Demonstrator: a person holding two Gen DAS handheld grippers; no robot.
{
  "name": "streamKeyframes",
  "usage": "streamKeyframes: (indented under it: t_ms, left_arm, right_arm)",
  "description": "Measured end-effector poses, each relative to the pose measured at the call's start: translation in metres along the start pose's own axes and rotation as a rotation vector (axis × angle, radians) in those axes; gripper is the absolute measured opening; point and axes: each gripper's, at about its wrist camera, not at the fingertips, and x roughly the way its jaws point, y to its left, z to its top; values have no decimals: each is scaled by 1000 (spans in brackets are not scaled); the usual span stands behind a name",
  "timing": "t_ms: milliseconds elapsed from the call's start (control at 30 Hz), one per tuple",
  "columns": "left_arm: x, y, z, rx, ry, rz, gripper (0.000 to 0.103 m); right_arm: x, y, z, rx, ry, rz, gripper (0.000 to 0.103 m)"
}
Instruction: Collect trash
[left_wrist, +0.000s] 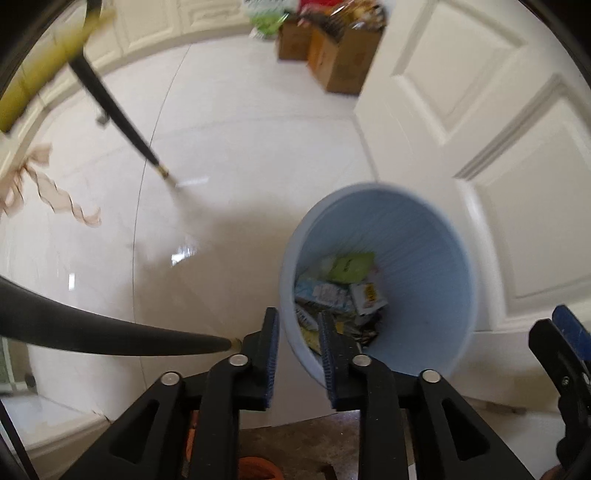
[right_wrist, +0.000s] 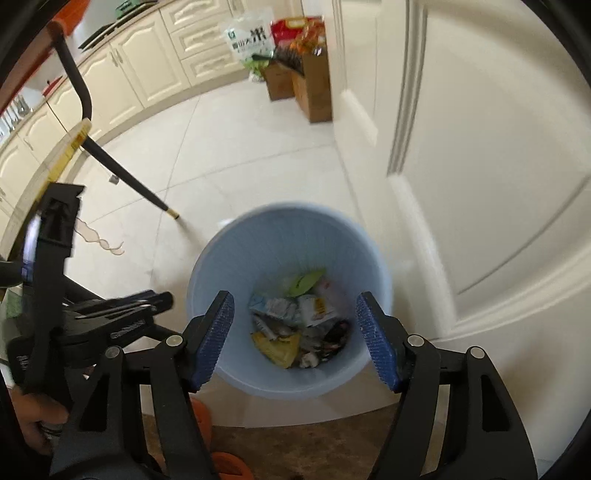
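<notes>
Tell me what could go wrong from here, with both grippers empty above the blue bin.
1. The ribbon scrap lies on the floor beyond the black table leg; reaching for it could knock that leg.
2. The light blue trash bin stands free near the door; a gripper clipping its rim might tip out the wrappers.
3. The left gripper and right gripper hang close together and could collide.

Floor: pale glossy tiles (right_wrist: 258, 140) with thin grout lines, catching bright reflections.
Door: white panelled door (left_wrist: 480, 122) on the right.
Cabinets: cream panelled cabinets (right_wrist: 147, 62) along the far wall.
Boxes: brown cardboard boxes (right_wrist: 314, 92) stuffed with packets, beside the door frame.
Furniture: black tapered chair leg (left_wrist: 122, 122), brass-tipped, standing on the tiles.
</notes>
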Motion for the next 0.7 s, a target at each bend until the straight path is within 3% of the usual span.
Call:
streamKeyframes:
  t_ms: [67,133,400,467,700]
  left_arm:
    - [-32,-9,-1,31,-35,-14,50]
    - [-60,-15,-4,62,-82,-16,59]
    - [-181,-42,-45,165,-230,-52,63]
    - [-218,-46,-57,183,-289,-40,63]
    - [-355,-41,-103,190,-517,-40,68]
  right_arm:
    - [-28,4,4,-17,-29,-24,88]
    - [-53,8,6,-43,-48,-53,88]
    - [-164,28,2,-138,-131,-162,94]
    - [-194,32,2,-150,-165,-193,100]
    - [-301,55,5,-150,-313,-172,102]
